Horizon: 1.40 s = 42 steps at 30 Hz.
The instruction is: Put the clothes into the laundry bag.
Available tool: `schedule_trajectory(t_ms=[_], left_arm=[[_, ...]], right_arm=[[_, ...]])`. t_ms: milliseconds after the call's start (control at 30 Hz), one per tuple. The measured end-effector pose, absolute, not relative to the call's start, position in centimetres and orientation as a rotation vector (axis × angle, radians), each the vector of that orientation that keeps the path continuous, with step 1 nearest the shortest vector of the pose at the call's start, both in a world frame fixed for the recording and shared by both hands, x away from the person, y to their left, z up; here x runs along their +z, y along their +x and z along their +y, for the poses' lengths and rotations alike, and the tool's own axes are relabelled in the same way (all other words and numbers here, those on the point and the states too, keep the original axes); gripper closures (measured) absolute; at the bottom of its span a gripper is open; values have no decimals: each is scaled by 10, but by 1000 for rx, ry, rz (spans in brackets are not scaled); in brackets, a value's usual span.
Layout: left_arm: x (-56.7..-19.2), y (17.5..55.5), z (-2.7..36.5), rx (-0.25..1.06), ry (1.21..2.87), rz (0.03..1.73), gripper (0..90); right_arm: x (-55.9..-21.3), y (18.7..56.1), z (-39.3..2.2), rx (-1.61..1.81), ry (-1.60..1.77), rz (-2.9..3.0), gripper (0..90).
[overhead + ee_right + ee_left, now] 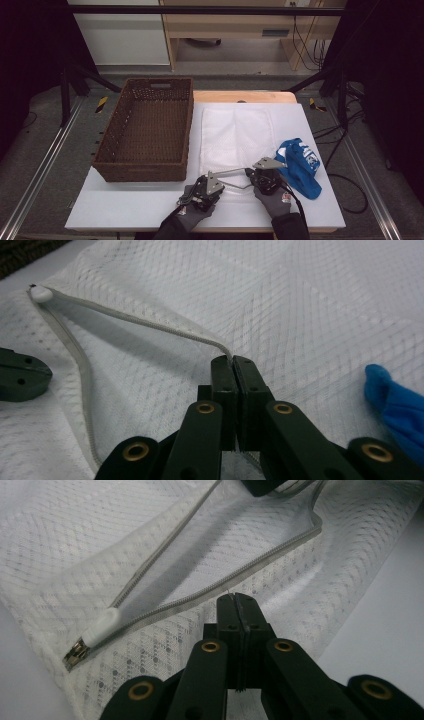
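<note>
- Left gripper (235,600): jaws fully closed, pinching the lower zipper edge (260,562) of the white mesh bag (75,545). A thin sliver of mesh sits between the tips.
- Right gripper (232,362): jaws fully closed, clamped on the upper zipper edge (150,325) of the same bag, right where the tape bends.
- High view: left gripper (212,192) and right gripper (260,177) sit side by side at the near end of the mesh bag (235,132), both in gloved hands.
- The two zipper edges are pulled apart, so the bag mouth gapes between the grippers; the edges meet at the slider.
- Zipper slider (97,635): white cover with metal pull, at the closed end of the opening, low left in the left gripper view; seen as a white nub (42,294) top left in the right gripper view.
- Bag lies flat on the white desk (150,205), long axis running away from the person, open end nearest them.
- Brown wicker basket (145,170) just left of the bag; blue cloth (302,167) just right of it, beside the right gripper.
</note>
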State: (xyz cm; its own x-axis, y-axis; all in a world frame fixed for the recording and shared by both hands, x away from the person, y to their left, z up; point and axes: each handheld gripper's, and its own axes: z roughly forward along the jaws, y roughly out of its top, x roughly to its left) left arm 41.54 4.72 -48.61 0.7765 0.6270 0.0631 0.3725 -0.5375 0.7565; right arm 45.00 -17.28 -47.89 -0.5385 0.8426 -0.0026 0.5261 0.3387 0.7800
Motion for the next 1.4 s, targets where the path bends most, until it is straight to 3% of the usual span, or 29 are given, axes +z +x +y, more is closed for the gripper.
schedule_trajectory(t_ms=[467, 1033, 1400], left_arm=[[-483, 416, 45, 413, 2209, 747, 868], [-424, 429, 54, 507, 2062, 733, 602], [-427, 454, 25, 552, 2116, 703, 564]], right_arm=[[-443, 447, -180, 1190, 1153, 2090, 889], [-440, 445, -182, 1209, 1145, 2098, 889], [-439, 445, -182, 1217, 1135, 2104, 888]])
